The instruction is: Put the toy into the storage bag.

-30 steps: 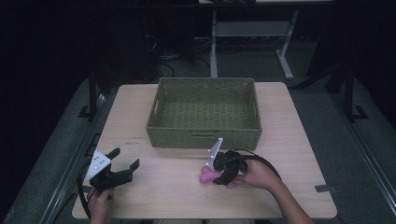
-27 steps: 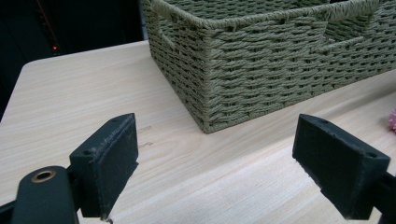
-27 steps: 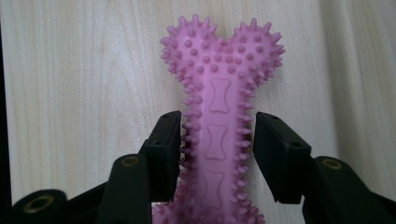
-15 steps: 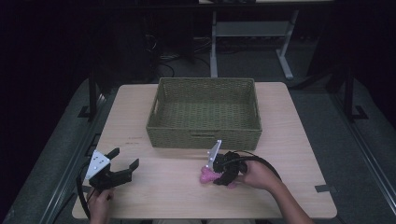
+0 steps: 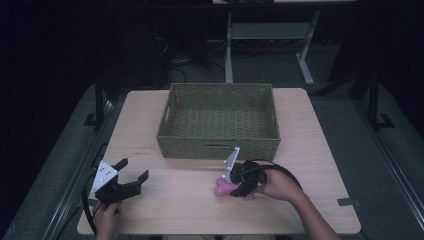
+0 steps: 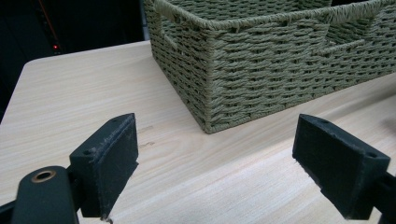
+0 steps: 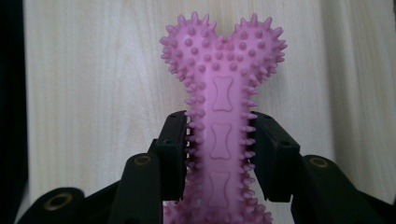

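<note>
A pink spiky bone-shaped chew toy lies between the jaws of my right gripper, which is shut on its shaft. From above, the toy pokes out left of that gripper at the table's front, just ahead of the woven green basket. My left gripper rests near the front left corner, its jaws wide apart around nothing. In the left gripper view the open gripper faces the basket's near corner.
The light wooden table has bare room between the two grippers. Nothing lies inside the basket. Beyond the table's far edge stand a white desk frame and dark floor.
The right gripper with the pink toy has shifted only slightly. The left gripper has not moved.
</note>
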### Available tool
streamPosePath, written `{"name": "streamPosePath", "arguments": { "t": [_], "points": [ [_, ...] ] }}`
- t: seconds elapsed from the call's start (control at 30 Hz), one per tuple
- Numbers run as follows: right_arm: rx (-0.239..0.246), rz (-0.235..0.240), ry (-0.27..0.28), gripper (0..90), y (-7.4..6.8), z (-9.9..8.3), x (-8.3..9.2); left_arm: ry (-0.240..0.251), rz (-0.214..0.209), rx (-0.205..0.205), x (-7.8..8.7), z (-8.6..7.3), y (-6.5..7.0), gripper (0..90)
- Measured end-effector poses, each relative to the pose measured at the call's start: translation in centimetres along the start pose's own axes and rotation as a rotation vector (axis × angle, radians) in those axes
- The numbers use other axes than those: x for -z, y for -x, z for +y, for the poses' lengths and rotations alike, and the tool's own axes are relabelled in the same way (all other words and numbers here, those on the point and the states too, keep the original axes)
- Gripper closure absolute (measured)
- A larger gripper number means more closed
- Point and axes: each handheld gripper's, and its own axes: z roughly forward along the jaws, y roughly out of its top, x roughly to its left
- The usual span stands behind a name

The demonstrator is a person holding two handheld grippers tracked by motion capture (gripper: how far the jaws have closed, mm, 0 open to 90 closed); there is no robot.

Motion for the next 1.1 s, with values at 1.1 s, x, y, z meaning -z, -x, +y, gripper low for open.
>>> {"name": "streamPosePath", "arguments": {
  "t": [1.1],
  "points": [
    [0.017,0.012,0.070,58.2,2.3,1.5,7.5,-0.002,0.007,0.001,0.0,0.0,-0.1,13.9]
  ]
}}
